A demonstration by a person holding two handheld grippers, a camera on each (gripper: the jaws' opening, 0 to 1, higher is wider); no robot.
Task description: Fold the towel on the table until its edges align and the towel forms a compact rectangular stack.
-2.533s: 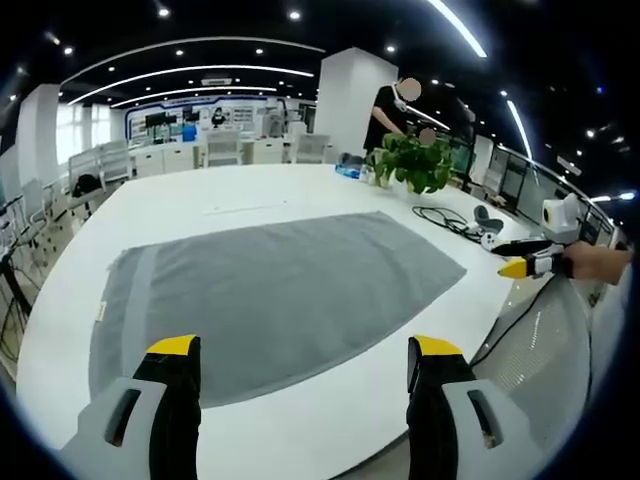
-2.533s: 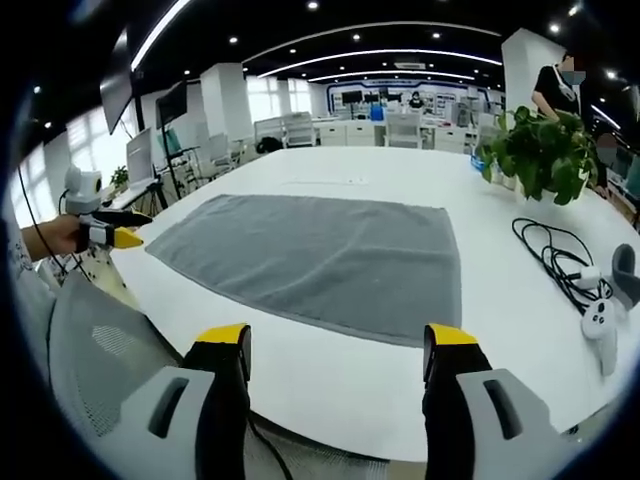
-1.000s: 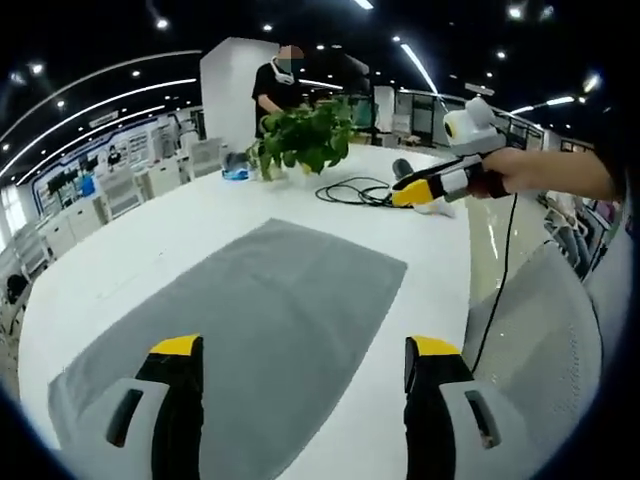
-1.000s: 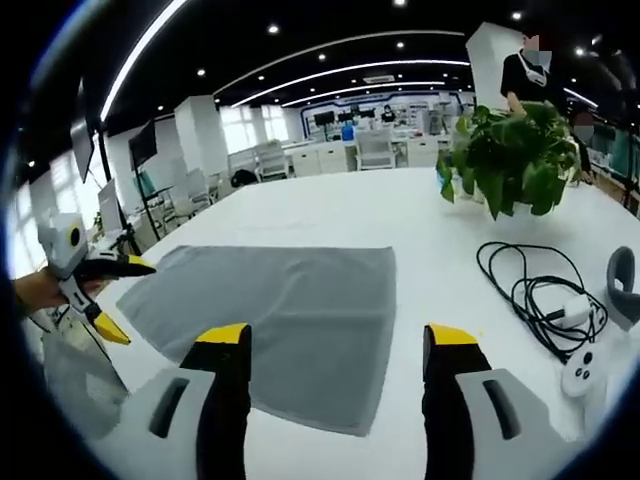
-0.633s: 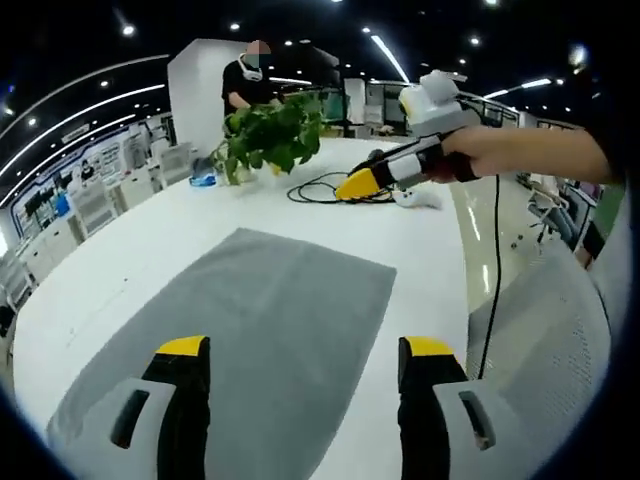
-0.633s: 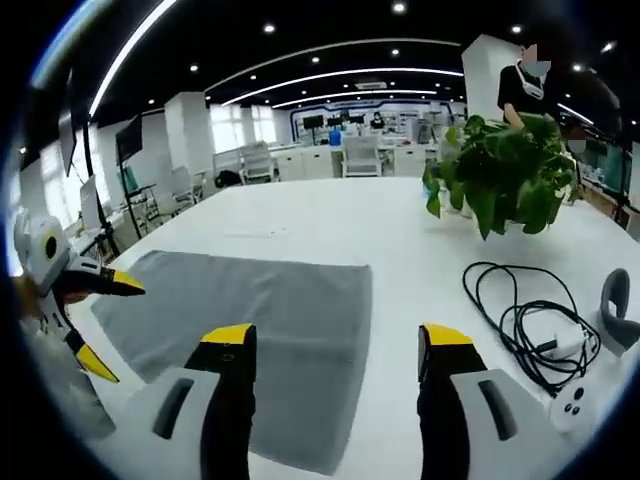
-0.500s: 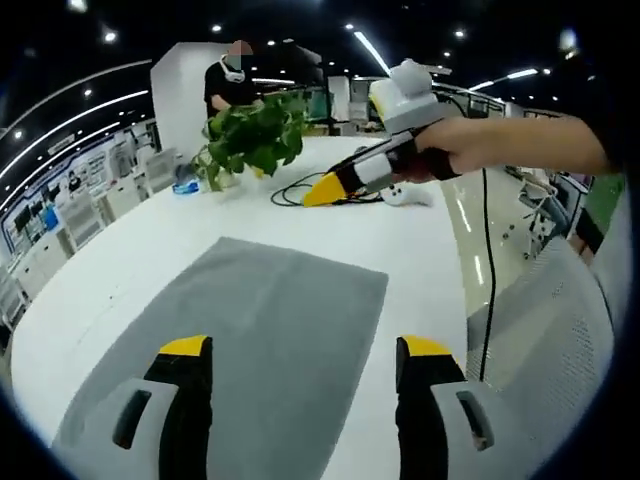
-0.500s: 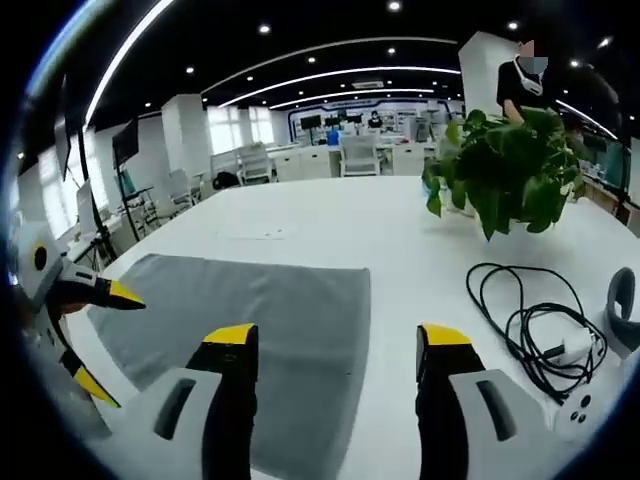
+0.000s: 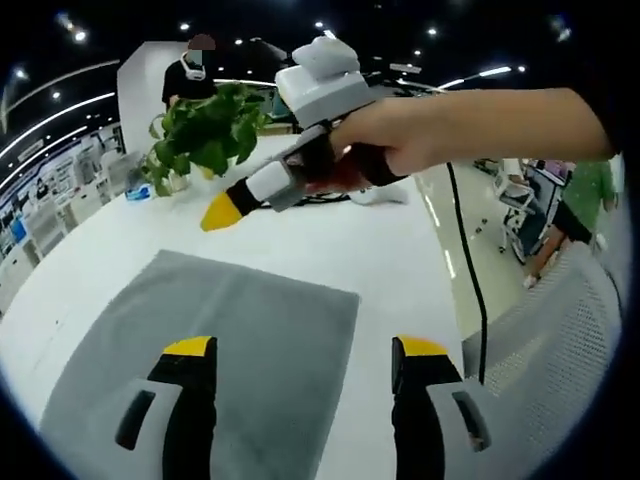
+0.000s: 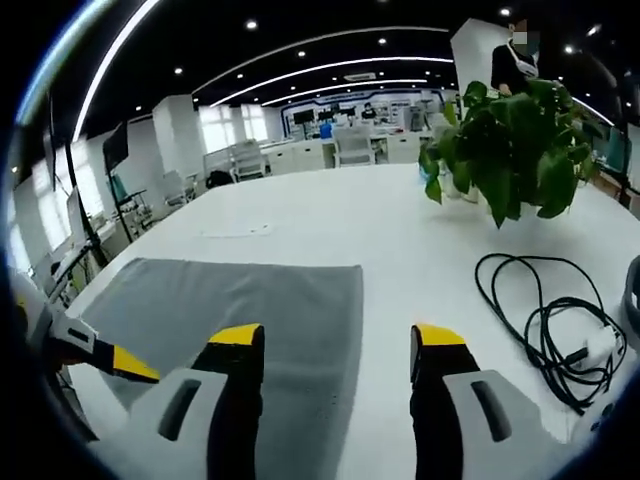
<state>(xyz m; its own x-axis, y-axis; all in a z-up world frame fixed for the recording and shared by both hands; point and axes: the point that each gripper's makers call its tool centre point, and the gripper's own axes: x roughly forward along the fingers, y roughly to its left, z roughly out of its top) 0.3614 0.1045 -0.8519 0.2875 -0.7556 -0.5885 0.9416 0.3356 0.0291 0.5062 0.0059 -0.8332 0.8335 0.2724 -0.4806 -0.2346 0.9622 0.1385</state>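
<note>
Towel (image 9: 215,360) flat, unfolded on table (image 10: 400,235). My left gripper (image 9: 300,352) and right gripper (image 10: 338,345) hover over its near corner, jaws apart, empty, positioned to pinch.

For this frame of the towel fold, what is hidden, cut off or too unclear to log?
- Towel: its near edge and near corners are hidden behind the left gripper in the left gripper view, and behind the right gripper in the right gripper view.
- Cable: the right gripper view's edge cuts off its far end.
- Person behind the plant: too small to tell what they are doing.
</note>
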